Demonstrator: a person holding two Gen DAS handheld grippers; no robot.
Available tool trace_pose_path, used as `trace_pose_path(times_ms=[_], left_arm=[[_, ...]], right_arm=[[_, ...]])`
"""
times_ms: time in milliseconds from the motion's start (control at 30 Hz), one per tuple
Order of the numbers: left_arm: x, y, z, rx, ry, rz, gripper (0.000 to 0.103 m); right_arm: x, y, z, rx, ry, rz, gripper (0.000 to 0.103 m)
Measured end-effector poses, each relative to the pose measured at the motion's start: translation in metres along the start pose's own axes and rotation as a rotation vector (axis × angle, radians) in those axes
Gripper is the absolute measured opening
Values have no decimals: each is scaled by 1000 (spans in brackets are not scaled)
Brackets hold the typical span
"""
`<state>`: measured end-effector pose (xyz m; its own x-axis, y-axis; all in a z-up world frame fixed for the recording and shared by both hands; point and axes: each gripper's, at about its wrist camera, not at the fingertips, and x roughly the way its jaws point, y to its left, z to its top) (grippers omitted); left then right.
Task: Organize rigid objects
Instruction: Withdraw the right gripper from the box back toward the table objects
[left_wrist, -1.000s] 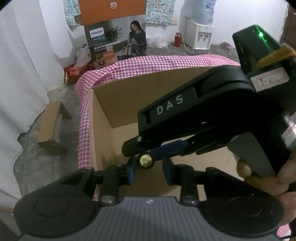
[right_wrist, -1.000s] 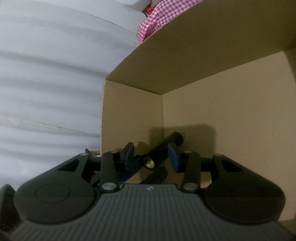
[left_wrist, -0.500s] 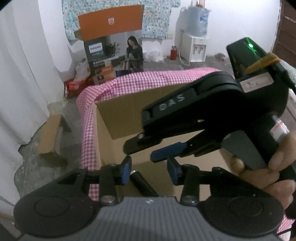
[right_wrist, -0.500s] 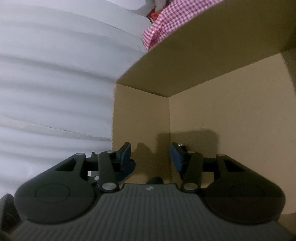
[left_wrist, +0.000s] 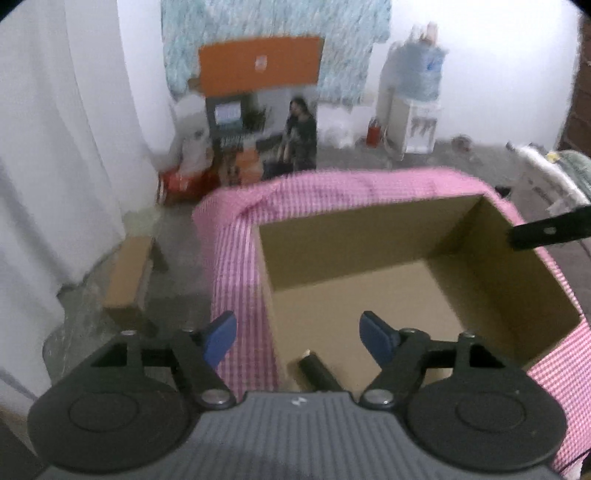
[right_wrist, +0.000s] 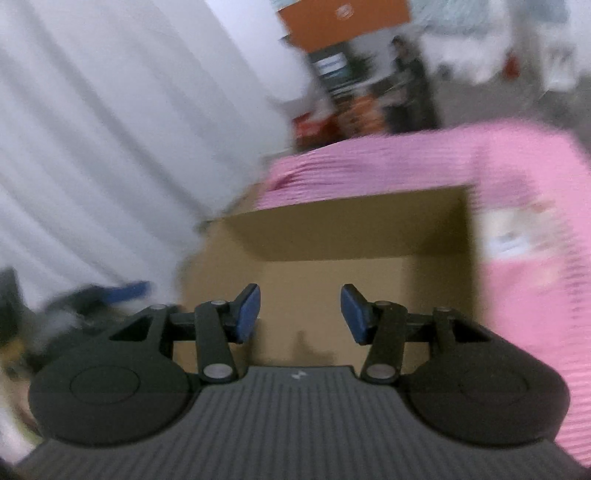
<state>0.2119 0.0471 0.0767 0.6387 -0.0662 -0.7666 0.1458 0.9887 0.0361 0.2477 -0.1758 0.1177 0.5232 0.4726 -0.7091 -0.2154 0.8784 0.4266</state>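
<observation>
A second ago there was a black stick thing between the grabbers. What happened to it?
The right gripper let go of the black cylinder, which now lies on the floor of the cardboard box. The right gripper pulled back out of the box, and the left gripper opened its fingers wider and backed away. The box stayed on the pink checkered cloth.

L wrist: above, looks down into cardboard box (left_wrist: 369, 236) | R wrist: nearer rim, lower | shared: box interior

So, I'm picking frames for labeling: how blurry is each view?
Right wrist view: strong motion smear across the cardboard box and pink checked cloth. Left wrist view: milder blur, with the black cylinder on the box floor still readable.
</observation>
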Motion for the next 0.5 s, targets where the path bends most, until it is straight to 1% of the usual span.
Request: trace_pose_path(times_ms=[67,133,167,233,300,367,400,500], left_arm=[[18,4,2,-28,75,-26,75],[34,8,3,-70,129,-62,75],[40,10,1,-88,147,-79,74],[49,13,1,-120,176,-108,74],[54,15,-2,-142,196,-135,74],[56,16,-3,-156,204,-156,74],[57,15,-2,-156,205,-152,74],[57,12,0,-157,208,-148,74]], right_arm=[[-2,-16,-4,-46,-2,-130,48],[6,-33,-8,-55,26,-215,47],[11,-41,-11,-49,42,-214,44],[19,-50,-16,-40,71,-188,42],[22,-46,-20,-77,64,-213,42],[19,-43,-21,-100,49,-222,42],[15,-42,-21,-113,30,-221,42],[-10,-40,-19,-106,-34,-229,43]])
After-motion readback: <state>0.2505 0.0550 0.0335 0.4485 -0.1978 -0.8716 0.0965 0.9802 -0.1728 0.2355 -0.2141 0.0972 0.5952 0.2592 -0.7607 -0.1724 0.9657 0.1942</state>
